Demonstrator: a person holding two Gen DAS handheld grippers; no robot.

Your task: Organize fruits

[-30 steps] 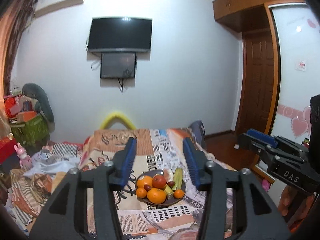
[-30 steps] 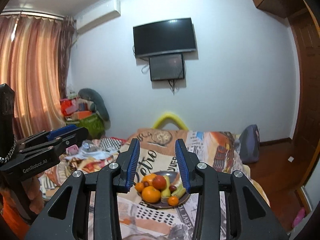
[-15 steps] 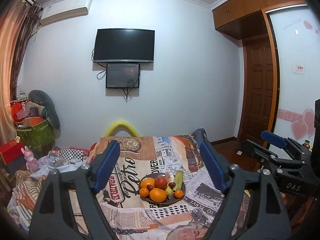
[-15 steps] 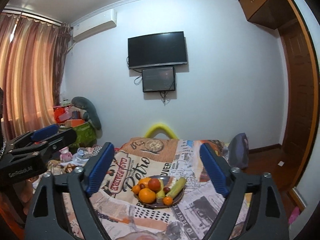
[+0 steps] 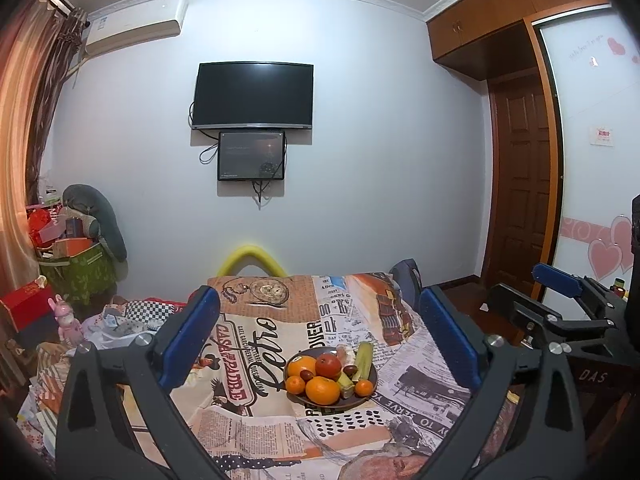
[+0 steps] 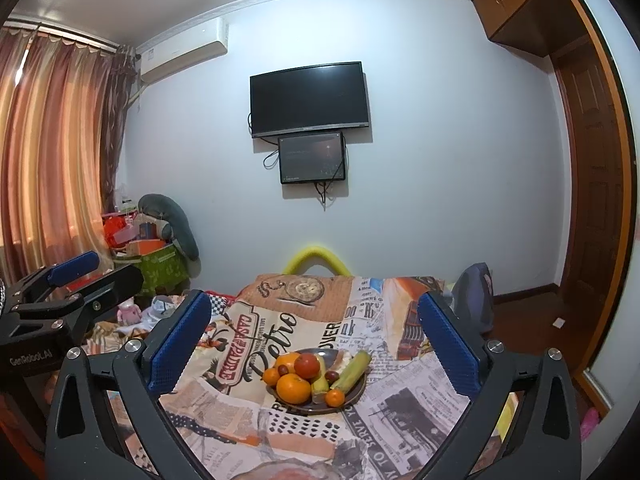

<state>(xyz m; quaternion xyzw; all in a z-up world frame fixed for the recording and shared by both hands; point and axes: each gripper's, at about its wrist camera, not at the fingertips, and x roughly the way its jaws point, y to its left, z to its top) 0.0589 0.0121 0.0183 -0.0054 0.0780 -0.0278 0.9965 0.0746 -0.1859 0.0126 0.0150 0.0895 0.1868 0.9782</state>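
Jaws on both units stand wide apart and grip nothing. I read the left gripper [image 5: 320, 344] and the right gripper [image 6: 314, 344] as raised above the near end of the surface, short of the plate [image 5: 370, 394], neither touching it. That dark plate sits on the newspaper-print cloth [image 5: 256, 360] and carries the fruit: a large orange [image 5: 322, 390] at its near edge, a red apple [image 5: 328, 365] behind that, smaller oranges at either side, a green stalk [image 5: 363, 357] leaning along the plate's right side. From the left wrist view, the right gripper shows well right of the plate. A television [image 5: 253, 95] hangs on the wall beyond the plate.
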